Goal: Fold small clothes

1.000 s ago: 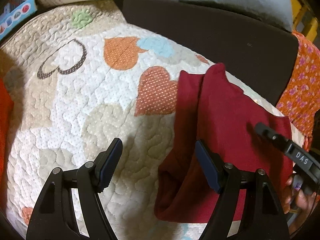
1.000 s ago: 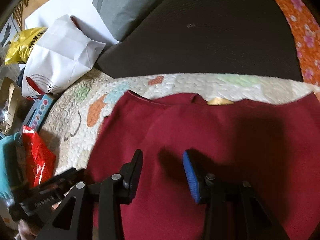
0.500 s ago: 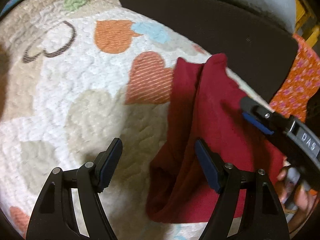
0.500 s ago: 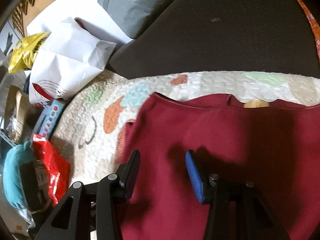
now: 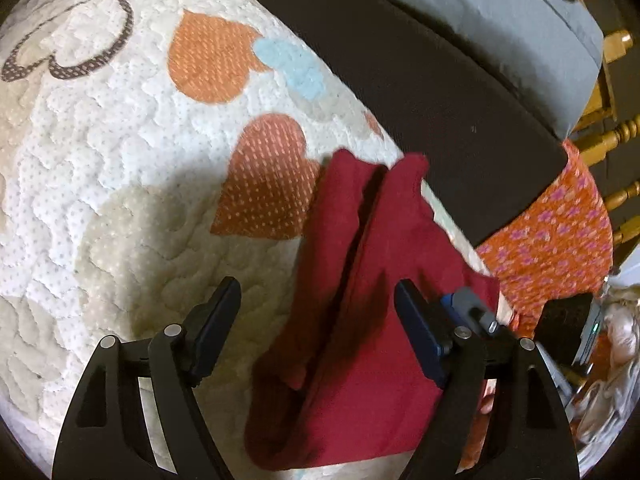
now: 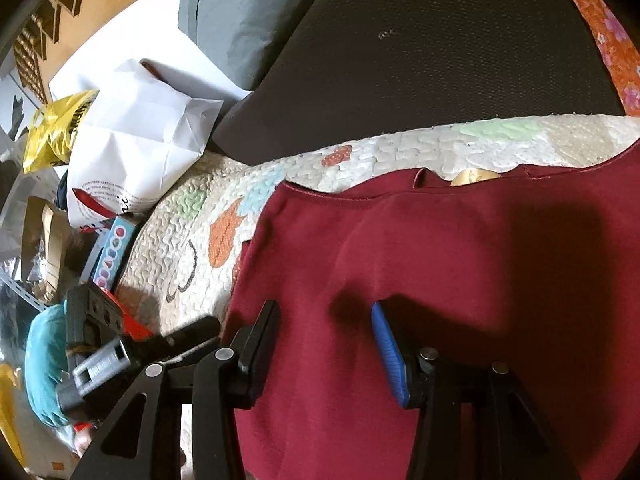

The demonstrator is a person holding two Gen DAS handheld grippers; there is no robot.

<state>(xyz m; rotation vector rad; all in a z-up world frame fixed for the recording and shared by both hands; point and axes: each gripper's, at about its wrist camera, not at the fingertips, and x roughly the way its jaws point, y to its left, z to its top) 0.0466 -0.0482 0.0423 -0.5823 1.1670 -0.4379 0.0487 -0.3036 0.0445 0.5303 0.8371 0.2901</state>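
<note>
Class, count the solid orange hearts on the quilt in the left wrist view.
2: one heart near the top, beside a blue patch; another heart lower, touching the red garment. More may lie hidden beneath it.

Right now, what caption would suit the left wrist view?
Open left tongs hover over a dark red garment on a heart-patterned quilt.
</note>
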